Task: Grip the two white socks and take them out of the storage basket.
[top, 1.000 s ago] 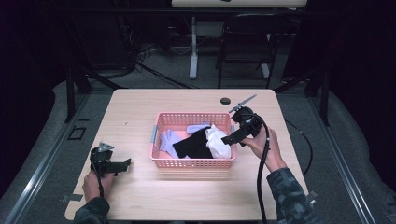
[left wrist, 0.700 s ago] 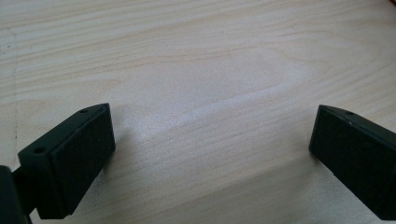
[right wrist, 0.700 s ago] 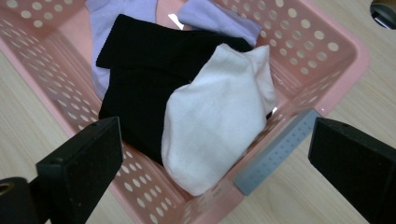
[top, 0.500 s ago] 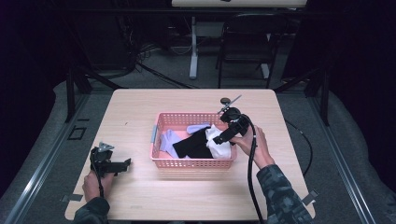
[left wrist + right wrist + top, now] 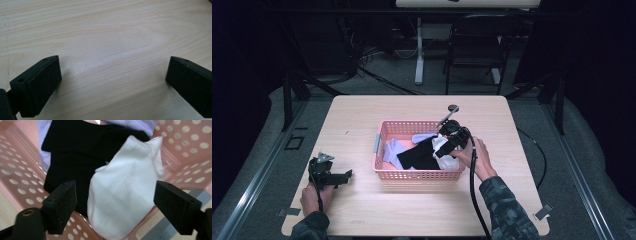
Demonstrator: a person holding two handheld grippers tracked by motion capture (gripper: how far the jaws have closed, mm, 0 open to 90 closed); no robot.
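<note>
While the right gripper (image 5: 113, 205) jaws, just closing, straddle the white sock (image 5: 125, 187) ungripped, pinching it follows; the left gripper (image 5: 112, 85) rests open.

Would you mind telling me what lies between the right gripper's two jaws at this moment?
In the right gripper view, a white sock lies between the jaws of the right gripper, inside the pink basket. The jaws have just been closing but do not press on it yet.
</note>
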